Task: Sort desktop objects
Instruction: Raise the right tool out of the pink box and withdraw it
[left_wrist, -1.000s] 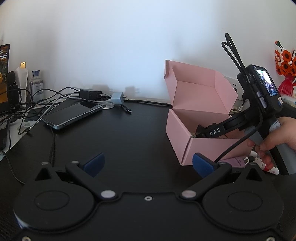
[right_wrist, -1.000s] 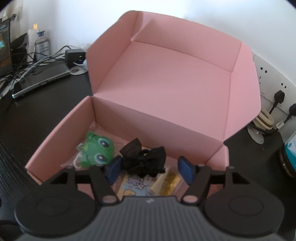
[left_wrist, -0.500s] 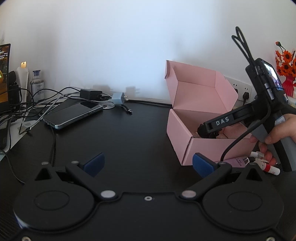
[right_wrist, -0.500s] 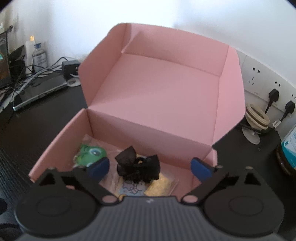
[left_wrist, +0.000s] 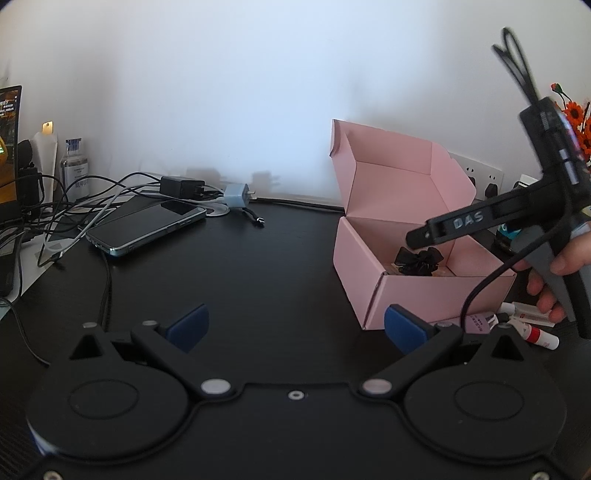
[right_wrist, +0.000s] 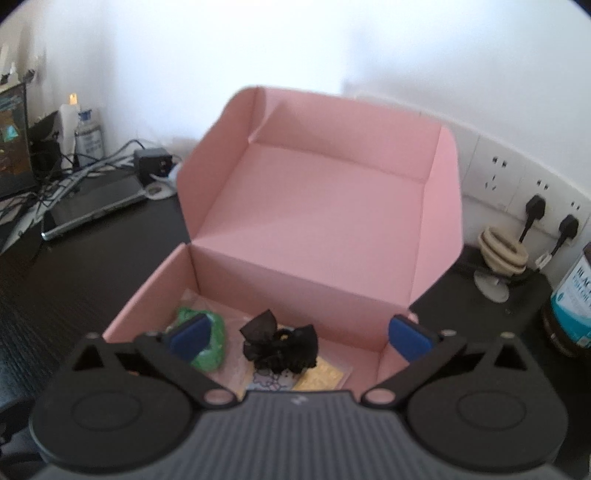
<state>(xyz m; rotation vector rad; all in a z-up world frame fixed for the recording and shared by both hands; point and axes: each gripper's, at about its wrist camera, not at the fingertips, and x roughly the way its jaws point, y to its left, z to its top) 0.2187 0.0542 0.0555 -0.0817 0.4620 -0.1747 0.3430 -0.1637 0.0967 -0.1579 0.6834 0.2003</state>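
Pink cardboard box (right_wrist: 236, 280) is sitting open below our right gripper (right_wrist: 301, 334). We have just been opening its jaws; now they are spreading wide, empty, so the black bow scrunchie (right_wrist: 280, 345) is lying loose inside.

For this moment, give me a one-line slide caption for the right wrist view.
Right gripper open above the pink box, black bow lying released inside beside a green toy.
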